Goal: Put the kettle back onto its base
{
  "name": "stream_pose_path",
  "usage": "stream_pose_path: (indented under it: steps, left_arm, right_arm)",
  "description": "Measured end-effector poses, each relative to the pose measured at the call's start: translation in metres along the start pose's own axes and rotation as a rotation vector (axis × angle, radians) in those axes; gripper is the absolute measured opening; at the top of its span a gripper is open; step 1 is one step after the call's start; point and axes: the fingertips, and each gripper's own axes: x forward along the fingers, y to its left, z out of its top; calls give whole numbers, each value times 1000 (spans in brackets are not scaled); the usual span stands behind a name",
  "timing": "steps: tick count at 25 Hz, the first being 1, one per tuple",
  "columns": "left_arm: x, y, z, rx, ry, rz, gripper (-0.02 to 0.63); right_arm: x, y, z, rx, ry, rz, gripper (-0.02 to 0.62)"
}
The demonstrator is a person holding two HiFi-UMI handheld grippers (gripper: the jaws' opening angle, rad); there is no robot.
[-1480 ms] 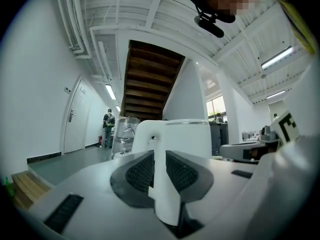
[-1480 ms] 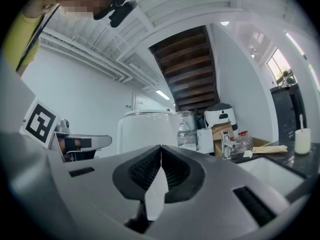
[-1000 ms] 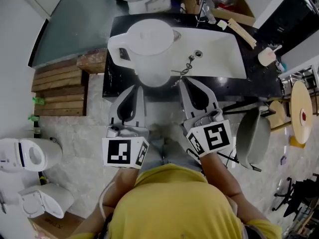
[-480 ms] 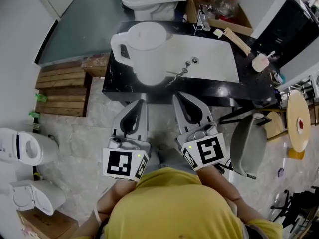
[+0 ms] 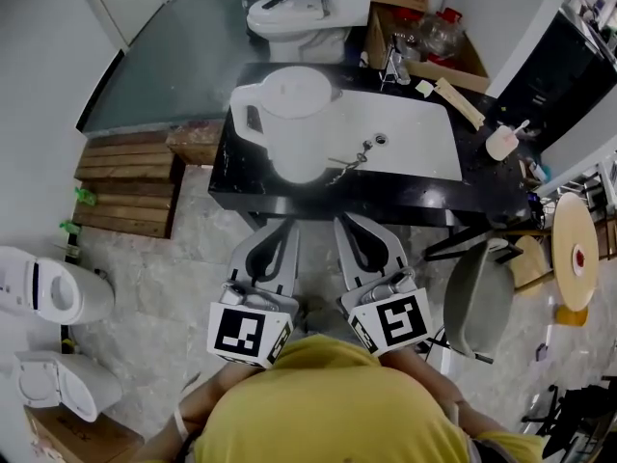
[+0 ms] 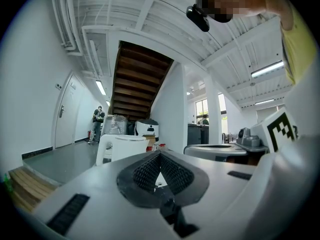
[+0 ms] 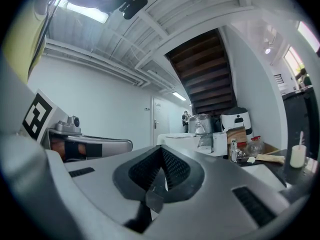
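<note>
Left gripper (image 5: 286, 226): fingers pressed together, nothing between them. Same for the right gripper (image 5: 341, 221), fingers together and empty. The two sit side by side, close in front of the person, pointing level at the tabletop (image 5: 487, 187) and just short of its near edge, not over it.

The kettle (image 5: 289, 116) is white, lid on, upright on the left part of the black tabletop at the left end of the white sink (image 5: 415, 138), handle to the left. It's well apart from both grippers. Can't tell if there's a base under it.

Toilet (image 5: 289, 10) beyond the far edge, grey chair (image 5: 477, 297) to the right, wooden pallet (image 5: 125, 186) on the floor to the left.
</note>
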Motion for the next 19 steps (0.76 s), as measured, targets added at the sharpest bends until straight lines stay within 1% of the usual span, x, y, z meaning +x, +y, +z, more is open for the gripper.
stream_pose_path:
  steps: [4,14,19]
  left_arm:
    - [-5,-2,-2,0,4,7,9]
    - [-16,-5,-7,-16,-15,45,9]
    - [-15,-10,-9,-16,-4,50,9]
  right_arm:
    - [-2,5,-2,-7,12,25,15]
    - [-8,12,-6,-29,17,78,15]
    - [-8,14,6,4,-41,79,15]
